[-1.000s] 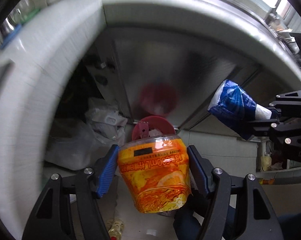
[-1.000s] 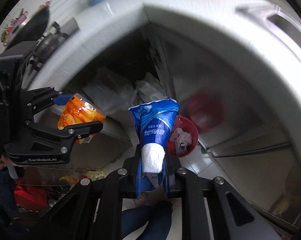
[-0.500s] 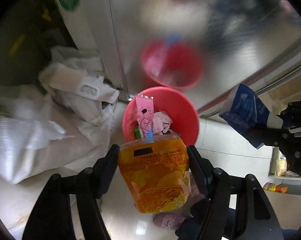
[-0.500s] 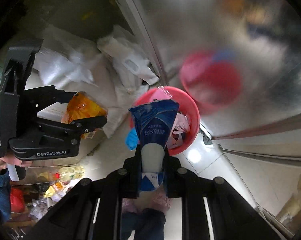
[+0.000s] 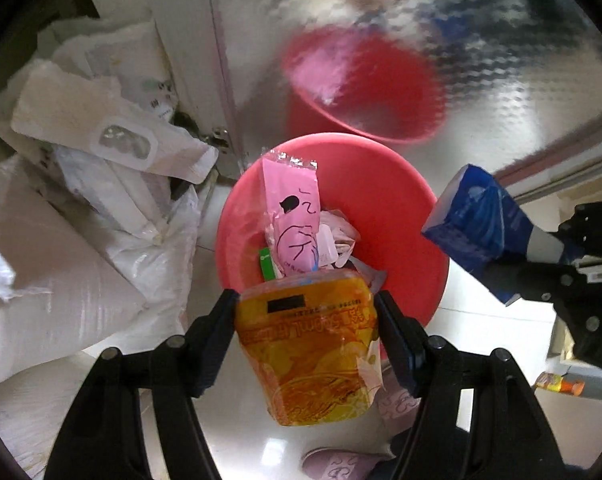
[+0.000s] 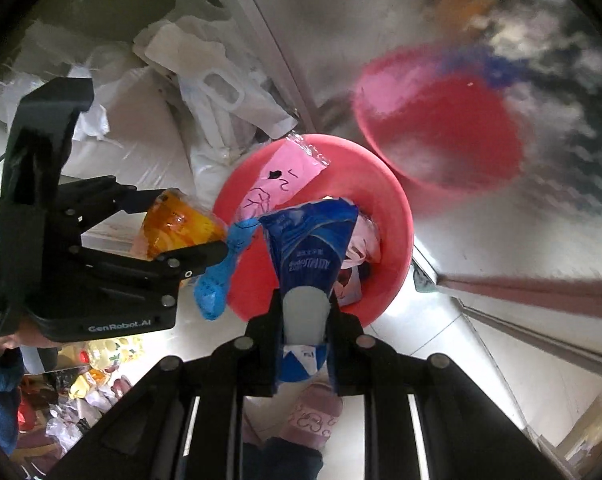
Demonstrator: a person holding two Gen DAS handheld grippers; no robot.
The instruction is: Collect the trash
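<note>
Left hand-held gripper (image 5: 305, 332) pinching orange wrapper (image 5: 313, 352) | right hand-held gripper (image 6: 304, 312) pinching blue packet (image 6: 309, 240), long axis seemingly toward red bin (image 6: 397, 216)

Floor (image 5: 481, 320): pale glossy tile, glare patches. Red bin (image 5: 421, 240) sits on it, just beside a reflective metal panel (image 5: 501, 80), wrappers inside. White sacks and bags (image 5: 61, 280) piled on floor left of bin, touching it. Pink slipper (image 6: 313, 412) on tile near bottom edge.
</note>
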